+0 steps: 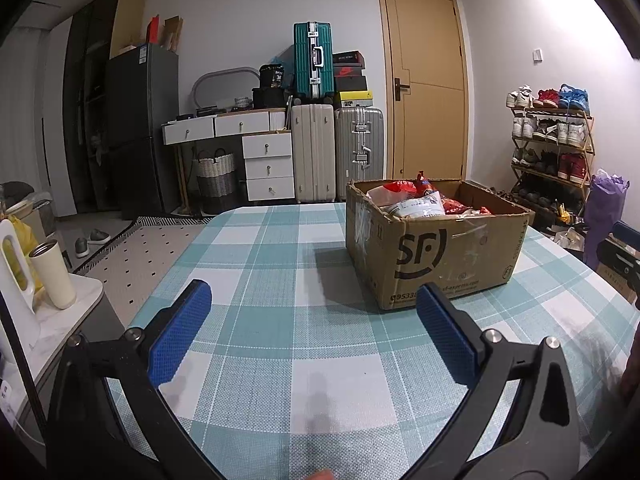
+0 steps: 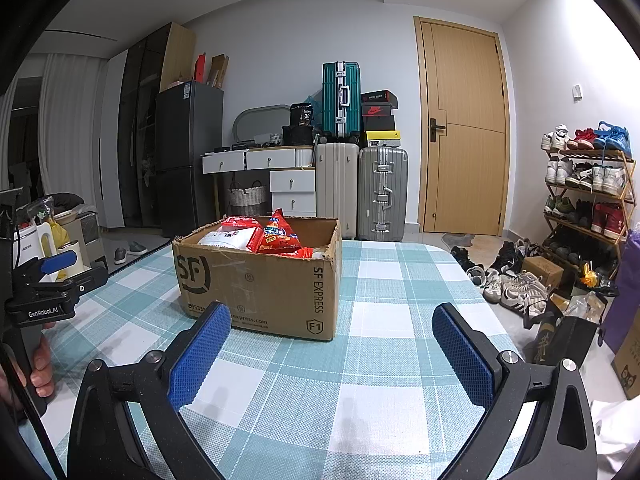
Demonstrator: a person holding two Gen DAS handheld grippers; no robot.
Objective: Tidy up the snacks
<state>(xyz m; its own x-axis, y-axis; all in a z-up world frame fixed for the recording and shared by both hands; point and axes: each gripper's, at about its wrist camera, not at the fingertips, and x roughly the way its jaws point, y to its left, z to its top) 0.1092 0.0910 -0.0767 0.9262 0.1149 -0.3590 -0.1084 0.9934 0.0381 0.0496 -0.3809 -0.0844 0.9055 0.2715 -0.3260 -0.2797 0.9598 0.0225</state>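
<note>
A brown SF Express cardboard box (image 1: 436,252) stands open on the checked tablecloth (image 1: 280,264), filled with red and white snack packets (image 1: 416,200). It also shows in the right wrist view (image 2: 260,284), with its snack packets (image 2: 272,236). My left gripper (image 1: 314,304) is open and empty, low over the table, in front and left of the box. My right gripper (image 2: 332,328) is open and empty, in front and right of the box. The left gripper also shows in the right wrist view (image 2: 60,264), held in a hand at the left edge.
A side stand with a cream tumbler (image 1: 54,276) sits left of the table. Suitcases (image 1: 312,152), a drawer unit and a fridge line the far wall. A shoe rack (image 2: 588,196), loose shoes and bags (image 2: 560,336) lie right of the table.
</note>
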